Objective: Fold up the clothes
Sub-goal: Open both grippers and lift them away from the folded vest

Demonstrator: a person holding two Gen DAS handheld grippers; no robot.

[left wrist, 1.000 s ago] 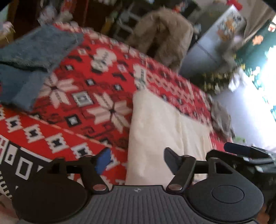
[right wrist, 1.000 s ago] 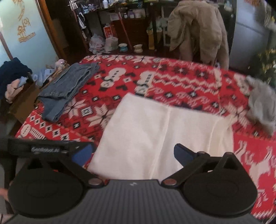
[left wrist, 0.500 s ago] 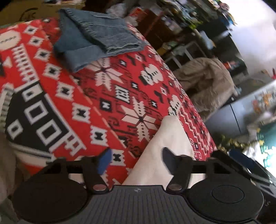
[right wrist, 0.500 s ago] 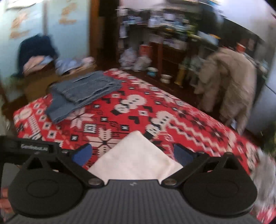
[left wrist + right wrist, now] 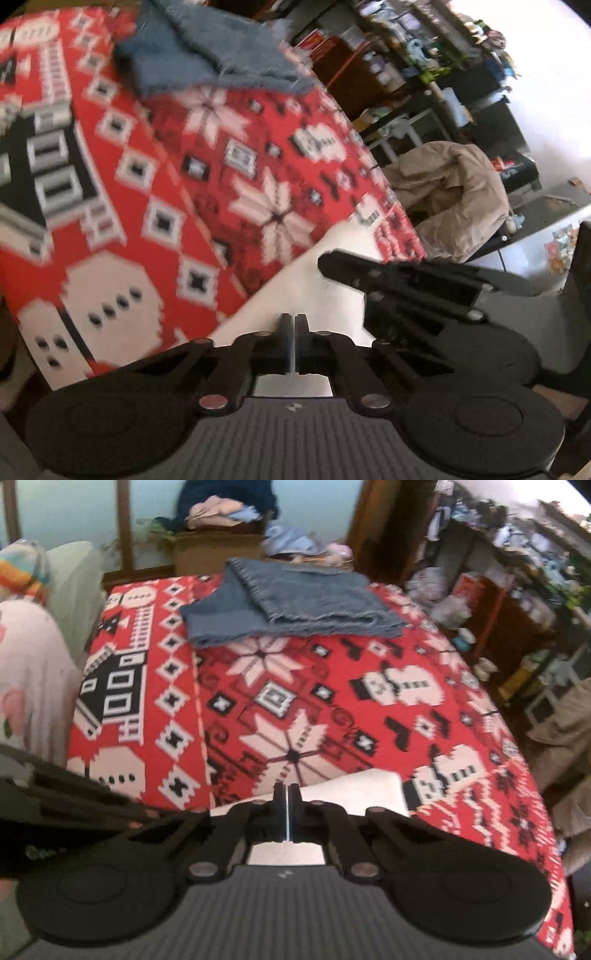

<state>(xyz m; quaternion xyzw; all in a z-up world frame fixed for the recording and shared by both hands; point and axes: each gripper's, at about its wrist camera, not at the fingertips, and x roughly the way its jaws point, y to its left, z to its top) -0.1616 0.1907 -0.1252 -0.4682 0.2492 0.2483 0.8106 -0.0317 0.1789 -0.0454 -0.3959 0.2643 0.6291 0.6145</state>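
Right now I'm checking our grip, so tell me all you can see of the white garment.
The white garment is plain, smooth cloth, apparently cotton, lying on the red patterned blanket. Its near edge sits under both grippers: the left gripper and right gripper have jaws shut on it. A rounded fold points away; the rest is hidden.

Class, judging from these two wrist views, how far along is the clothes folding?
Done: the blue jeans lie folded at the far end of the red patterned blanket. In hand: the left gripper and right gripper have jaws shut on the white cloth. Left: finishing that fold.
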